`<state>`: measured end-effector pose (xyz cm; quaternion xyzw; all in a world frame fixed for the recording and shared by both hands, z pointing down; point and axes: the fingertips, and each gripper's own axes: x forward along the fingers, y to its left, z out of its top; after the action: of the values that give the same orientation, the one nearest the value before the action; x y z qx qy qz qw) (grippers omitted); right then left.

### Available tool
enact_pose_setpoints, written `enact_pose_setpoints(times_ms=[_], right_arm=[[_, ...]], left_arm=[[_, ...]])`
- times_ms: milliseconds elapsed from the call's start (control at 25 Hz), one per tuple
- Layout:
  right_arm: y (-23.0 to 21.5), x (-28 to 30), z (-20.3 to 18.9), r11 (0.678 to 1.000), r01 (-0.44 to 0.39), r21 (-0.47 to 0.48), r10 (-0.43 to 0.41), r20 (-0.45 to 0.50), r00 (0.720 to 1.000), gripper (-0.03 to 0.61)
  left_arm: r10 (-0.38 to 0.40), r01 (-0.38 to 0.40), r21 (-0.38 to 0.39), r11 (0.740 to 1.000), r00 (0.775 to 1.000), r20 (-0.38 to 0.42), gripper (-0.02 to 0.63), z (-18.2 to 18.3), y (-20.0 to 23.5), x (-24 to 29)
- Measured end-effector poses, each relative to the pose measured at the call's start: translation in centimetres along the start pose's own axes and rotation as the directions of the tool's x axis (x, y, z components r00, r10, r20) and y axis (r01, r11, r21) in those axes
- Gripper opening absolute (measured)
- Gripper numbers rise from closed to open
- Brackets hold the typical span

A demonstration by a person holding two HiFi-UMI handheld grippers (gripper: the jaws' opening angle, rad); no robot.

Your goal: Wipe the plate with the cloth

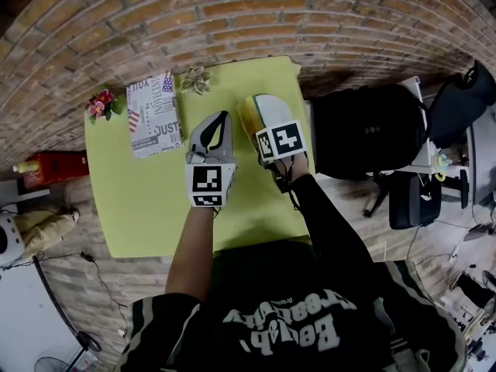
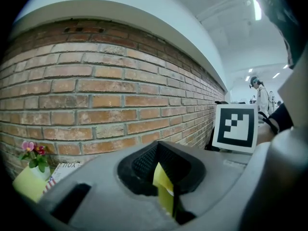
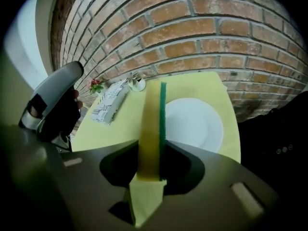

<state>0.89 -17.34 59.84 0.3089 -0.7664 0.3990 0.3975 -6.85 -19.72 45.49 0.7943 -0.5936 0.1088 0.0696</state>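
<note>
A white plate point(image 1: 273, 105) point(image 3: 195, 124) lies at the far right of the yellow-green table point(image 1: 139, 208). My right gripper point(image 1: 257, 122) point(image 3: 151, 165) is shut on a yellow sponge with a green scouring face point(image 1: 246, 115) point(image 3: 151, 124), held on edge just above the plate's left side. Part of the plate is hidden behind it in the head view. My left gripper point(image 1: 221, 124) point(image 2: 166, 179) hovers over the table to the left of the plate. Its jaws are together with nothing held, and only a sliver of yellow table shows through them.
A printed magazine point(image 1: 153, 115) lies at the table's far left, with pink flowers point(image 1: 101, 103) beside it and a small flower ornament point(image 1: 196, 78) at the back edge. A brick wall point(image 2: 106, 95) runs behind. A black bag point(image 1: 364, 130) stands right of the table.
</note>
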Motion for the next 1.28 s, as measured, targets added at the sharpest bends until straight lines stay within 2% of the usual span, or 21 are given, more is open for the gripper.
enact_pose_setpoints(times_ms=[120,280,640,1000,1120,1280], right_arm=[[0.5,0.9,-0.7,1.000,0.005,-0.023,-0.005,-0.028,1.000,0.137],[-0.3,0.7,-0.8,1.000,0.019,-0.007,-0.019,-0.028,0.999,0.137],[-5.0,-1.7,-2.1,0.992,0.091,0.087,-0.090,-0.015,0.996,0.137],[-9.9,-4.2,-3.2,0.967,0.175,0.187,-0.179,0.007,0.984,0.137],[-9.1,-4.5,-3.0,0.969,0.156,0.191,-0.164,0.028,0.986,0.137],[-5.5,-4.4,-2.2,0.984,0.081,0.159,-0.092,0.062,0.994,0.137]], left_arm=[[0.019,-0.019,-0.007,1.000,1.000,-0.007,0.003,-0.3,0.8,-0.3],[0.028,-0.028,-0.014,1.000,1.000,-0.001,0.003,-0.3,1.2,-0.3],[-0.011,0.011,-0.010,1.000,1.000,-0.001,0.003,-0.1,-0.3,0.7],[-0.051,0.051,-0.019,0.999,0.999,-0.006,0.003,-0.5,-1.5,1.0],[-0.060,0.060,-0.015,0.998,0.998,-0.009,0.003,-0.6,-1.5,0.8],[-0.071,0.071,-0.011,0.997,0.997,-0.006,0.003,-0.4,-1.7,0.4]])
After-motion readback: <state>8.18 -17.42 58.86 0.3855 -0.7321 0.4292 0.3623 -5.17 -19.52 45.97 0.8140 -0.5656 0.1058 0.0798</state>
